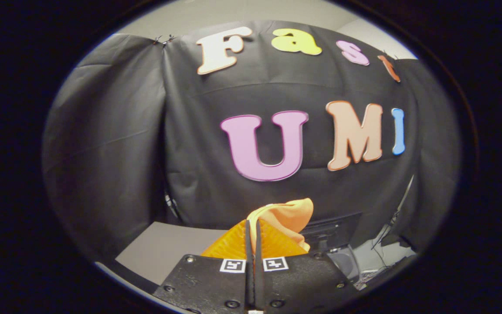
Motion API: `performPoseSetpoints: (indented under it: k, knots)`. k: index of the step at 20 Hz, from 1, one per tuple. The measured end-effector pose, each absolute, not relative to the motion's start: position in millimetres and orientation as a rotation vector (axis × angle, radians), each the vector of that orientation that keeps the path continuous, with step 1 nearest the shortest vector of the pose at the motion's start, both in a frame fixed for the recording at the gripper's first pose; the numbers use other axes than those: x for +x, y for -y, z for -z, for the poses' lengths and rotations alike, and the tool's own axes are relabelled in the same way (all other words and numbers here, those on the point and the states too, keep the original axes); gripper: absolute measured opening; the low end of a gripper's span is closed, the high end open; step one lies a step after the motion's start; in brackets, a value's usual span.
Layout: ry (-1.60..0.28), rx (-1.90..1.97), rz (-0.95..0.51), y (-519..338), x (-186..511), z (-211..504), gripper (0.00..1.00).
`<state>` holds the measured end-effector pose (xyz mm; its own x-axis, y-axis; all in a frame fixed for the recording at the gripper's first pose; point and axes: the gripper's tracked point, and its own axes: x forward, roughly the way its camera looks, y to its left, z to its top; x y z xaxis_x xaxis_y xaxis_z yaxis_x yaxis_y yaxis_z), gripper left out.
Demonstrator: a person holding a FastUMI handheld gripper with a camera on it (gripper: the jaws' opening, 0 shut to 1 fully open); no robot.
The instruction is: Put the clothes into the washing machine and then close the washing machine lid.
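Two fingers of hand-held gripper (254,237) pinching soft, crumpled orange cloth (288,216)

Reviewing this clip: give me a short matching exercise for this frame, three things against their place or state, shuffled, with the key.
Things:
1. hand-held gripper
2. orange cloth
3. black cloth wall

Places or states:
A. hangs behind everything, beyond the fingers
B. pinched between the fingers, bunched up just ahead of them
C. shut, fingers nearly together

Pairs: 1-C, 2-B, 3-A
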<state>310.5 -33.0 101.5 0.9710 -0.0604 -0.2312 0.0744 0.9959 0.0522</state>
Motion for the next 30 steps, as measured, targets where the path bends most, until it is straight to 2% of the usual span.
performPoseSetpoints:
  k: [3, 10, 19, 30]
  knots:
    - [-0.209, -0.007, 0.16, 85.7, 310.7, -87.1, 0.01]
    - [-0.373, 0.01, 0.22, 147.3, 320.1, 25.7, 0.01]
    - [-0.631, 0.047, 0.212, 173.8, 335.5, 186.0, 0.01]
    - [-0.727, 0.131, 0.212, 180.6, 339.8, 287.7, 0.06]
